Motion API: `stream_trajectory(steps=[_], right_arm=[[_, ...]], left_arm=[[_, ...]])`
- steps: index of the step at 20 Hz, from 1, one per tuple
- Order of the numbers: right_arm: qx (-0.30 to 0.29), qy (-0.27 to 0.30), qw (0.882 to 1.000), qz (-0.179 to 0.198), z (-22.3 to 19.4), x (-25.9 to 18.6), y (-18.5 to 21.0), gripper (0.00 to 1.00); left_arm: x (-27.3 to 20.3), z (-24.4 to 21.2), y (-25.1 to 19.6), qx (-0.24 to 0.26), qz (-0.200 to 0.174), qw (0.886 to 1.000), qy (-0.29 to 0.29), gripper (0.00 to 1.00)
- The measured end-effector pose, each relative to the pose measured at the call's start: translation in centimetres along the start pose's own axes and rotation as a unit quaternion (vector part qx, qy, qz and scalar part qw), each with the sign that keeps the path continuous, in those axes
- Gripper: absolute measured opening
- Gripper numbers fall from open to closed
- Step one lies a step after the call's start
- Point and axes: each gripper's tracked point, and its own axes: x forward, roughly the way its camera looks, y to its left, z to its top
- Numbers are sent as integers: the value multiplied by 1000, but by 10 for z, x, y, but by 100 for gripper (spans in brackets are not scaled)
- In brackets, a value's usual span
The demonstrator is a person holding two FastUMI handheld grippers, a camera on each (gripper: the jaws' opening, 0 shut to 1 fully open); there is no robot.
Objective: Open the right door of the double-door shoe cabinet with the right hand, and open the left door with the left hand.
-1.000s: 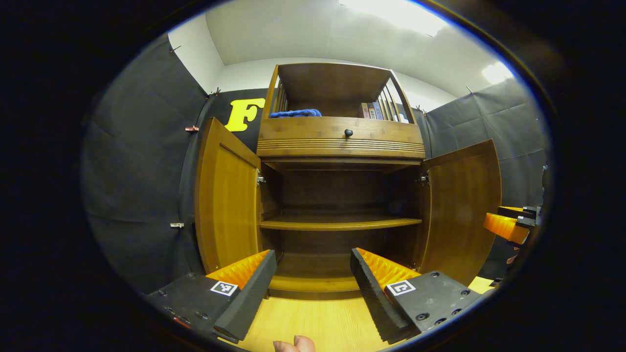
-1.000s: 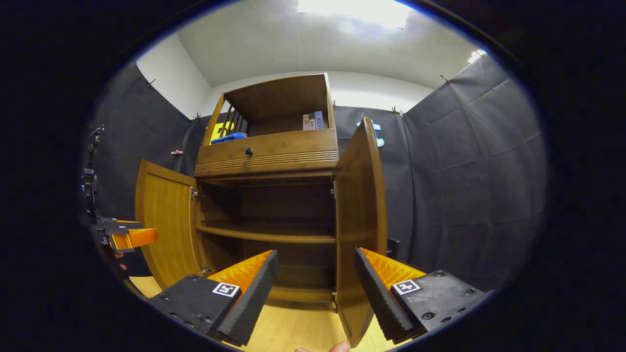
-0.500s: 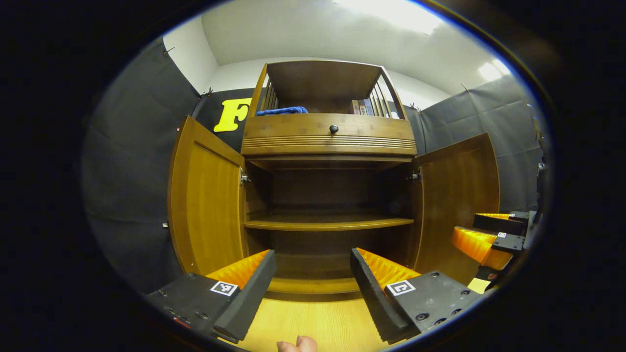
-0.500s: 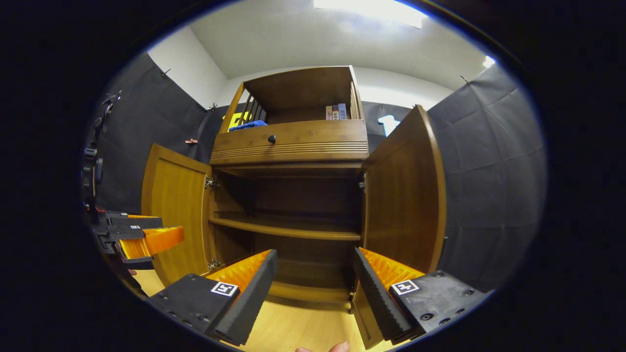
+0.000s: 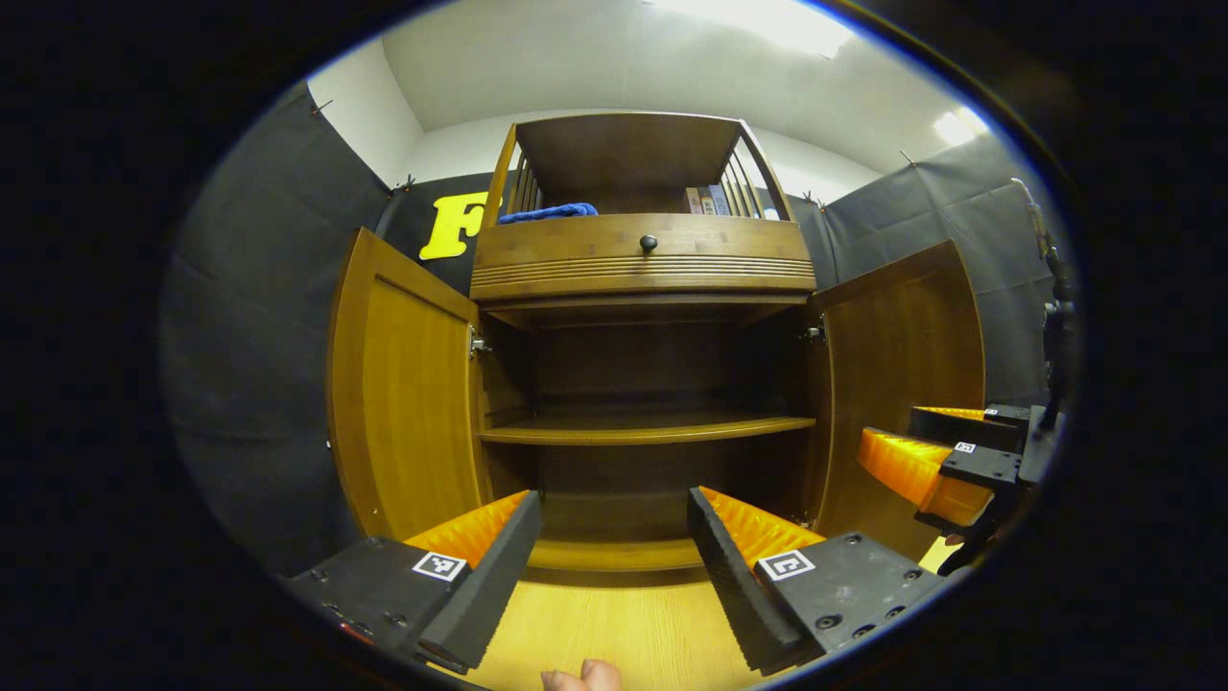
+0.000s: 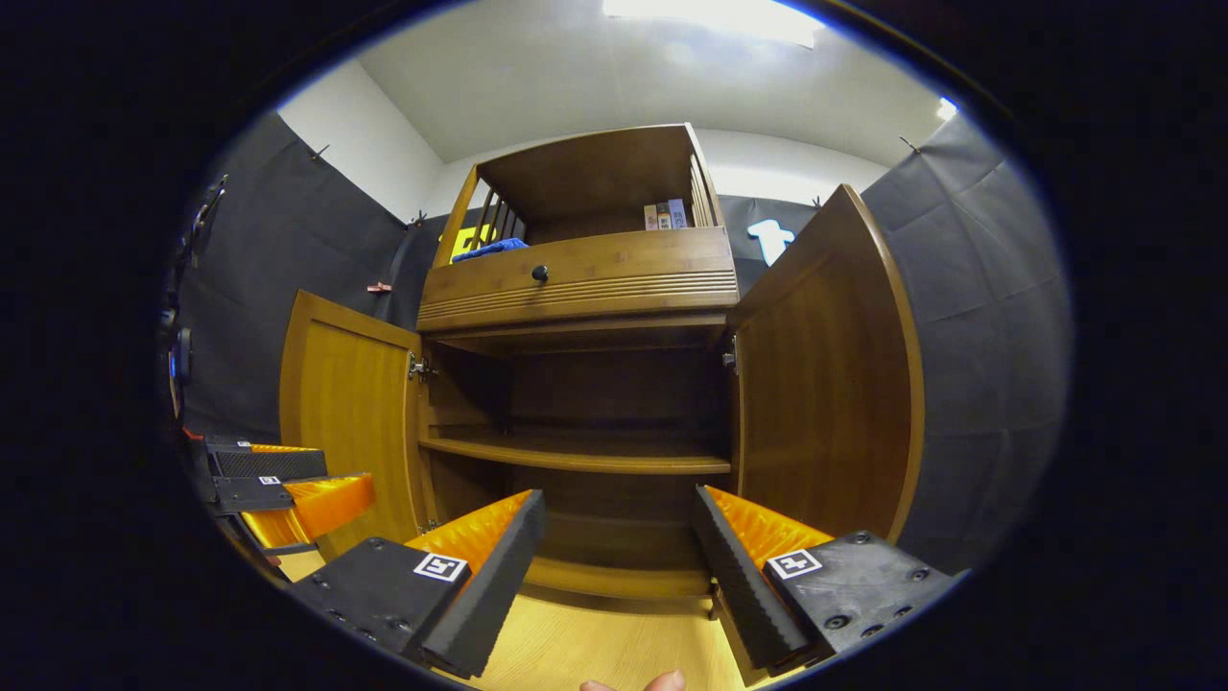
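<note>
Wooden shoe cabinet (image 5: 643, 288) standing straight ahead on pale wood floor (image 5: 614, 633), both doors swung out. Left door (image 5: 403, 393) hanging open to the left side, right door (image 5: 902, 374) to the right; inner shelf (image 5: 643, 430) showing bare between them. Left claw (image 5: 614, 547) hovering in front of the opening, fingers spread wide, gripping nothing. Right claw (image 6: 619, 552) likewise gaping wide, clear of the right door (image 6: 825, 384). Drawer with dark knob (image 5: 649, 244) sitting above; blue cloth (image 5: 549, 212) lying on top.
</note>
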Motion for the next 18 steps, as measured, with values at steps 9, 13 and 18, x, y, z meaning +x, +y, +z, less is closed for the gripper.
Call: stream_trajectory(steps=[9, 13, 18], right_arm=[[-2, 2, 1000, -2, -1, 5, 0, 97], [-4, 2, 1000, -7, -1, 4, -3, 97], [-3, 1, 1000, -8, -1, 3, -3, 95]], left_arm=[[0, 0, 1, -1, -1, 1000, -2, 94], [0, -2, -1, -3, -5, 1000, -1, 93], [0, -2, -1, -1, -7, 1000, -1, 94]])
